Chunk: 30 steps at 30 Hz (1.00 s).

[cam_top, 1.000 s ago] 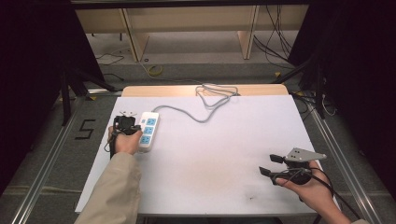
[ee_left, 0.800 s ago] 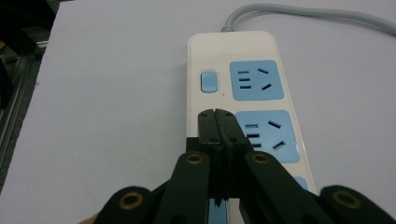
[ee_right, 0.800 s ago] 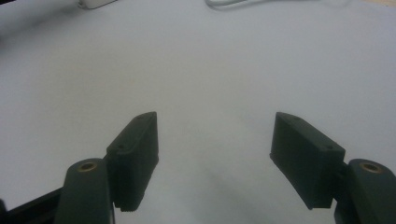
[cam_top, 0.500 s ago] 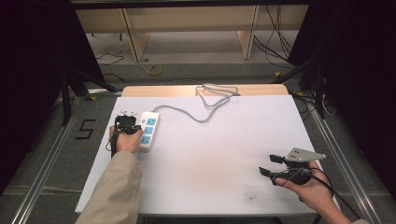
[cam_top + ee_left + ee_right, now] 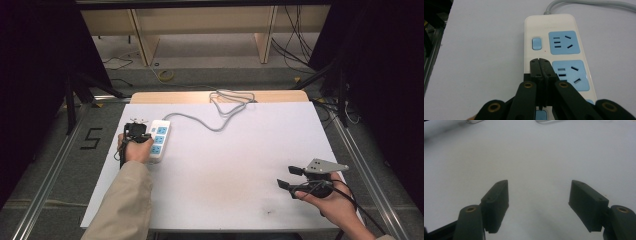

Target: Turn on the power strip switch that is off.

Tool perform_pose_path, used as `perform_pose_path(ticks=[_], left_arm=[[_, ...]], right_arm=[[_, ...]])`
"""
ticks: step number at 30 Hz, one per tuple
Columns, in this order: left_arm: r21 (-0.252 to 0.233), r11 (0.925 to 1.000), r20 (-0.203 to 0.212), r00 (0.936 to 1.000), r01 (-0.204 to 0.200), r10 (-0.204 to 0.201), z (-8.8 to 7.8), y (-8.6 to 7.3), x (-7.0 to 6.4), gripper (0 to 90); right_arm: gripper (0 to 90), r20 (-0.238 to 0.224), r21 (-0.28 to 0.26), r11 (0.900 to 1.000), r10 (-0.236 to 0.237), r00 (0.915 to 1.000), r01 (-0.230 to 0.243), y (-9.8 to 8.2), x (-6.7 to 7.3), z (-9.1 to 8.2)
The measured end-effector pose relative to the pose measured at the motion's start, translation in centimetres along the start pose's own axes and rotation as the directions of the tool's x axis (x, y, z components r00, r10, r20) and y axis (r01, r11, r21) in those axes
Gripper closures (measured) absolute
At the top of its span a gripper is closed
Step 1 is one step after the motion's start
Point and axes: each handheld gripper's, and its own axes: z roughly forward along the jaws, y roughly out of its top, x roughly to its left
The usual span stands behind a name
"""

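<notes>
White tabletop (image 5: 225,170) forms the work surface, set over a grey floor with wooden shelving beyond. Nearest the person, at the table's right front corner, the right gripper (image 5: 289,177) is held just above the bare surface with its jaws spread wide apart and nothing between them; the right gripper view shows its tips (image 5: 539,202) over plain white board. Farther in, on the left side, the left gripper (image 5: 539,65) has its jaws pressed together, empty, tips over the power strip (image 5: 158,140) beside its blue sockets. The strip lies flat near the left edge. Its grey cable (image 5: 220,112) runs toward the far edge, ending there in loose loops.
</notes>
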Motion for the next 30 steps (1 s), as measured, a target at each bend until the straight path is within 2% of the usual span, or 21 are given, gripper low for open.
perform_pose_path(ticks=[2,8,12,19,23,30], left_arm=[[0.008,0.9999,-0.002,0.9999,-0.015,0.015,0.02,0.12,-0.09,90.0],[0.025,0.9997,0.014,0.9999,-0.002,0.001,0.07,0.29,-0.05,90.0],[0.036,0.9991,0.01,0.9997,-0.024,0.024,0.08,0.44,-0.11,90.0],[0.044,0.9989,0.008,0.9998,-0.016,0.016,0.16,0.57,-0.15,90.0],[0.055,0.9977,0.004,0.9992,-0.039,0.039,0.16,0.67,-0.22,90.0],[0.062,0.9976,0.009,0.9995,-0.029,0.029,0.23,0.76,-0.14,90.0]], right_arm=[[32.4,0.0,0.0,1.0,-0.001,1.0,0.001,0.0,0.01,-0.02],[32.4,-0.002,0.003,1.0,0.0,1.0,0.0,-0.01,0.03,-0.01],[32.4,-0.003,0.001,1.0,-0.001,1.0,0.001,0.01,0.05,-0.02],[32.4,-0.003,0.002,1.0,-0.003,1.0,0.003,0.03,0.07,-0.04],[32.3,-0.003,0.003,1.0,-0.003,1.0,0.003,0.03,0.07,-0.05],[32.3,-0.004,0.002,1.0,-0.006,1.0,0.006,0.04,0.1,-0.07]])
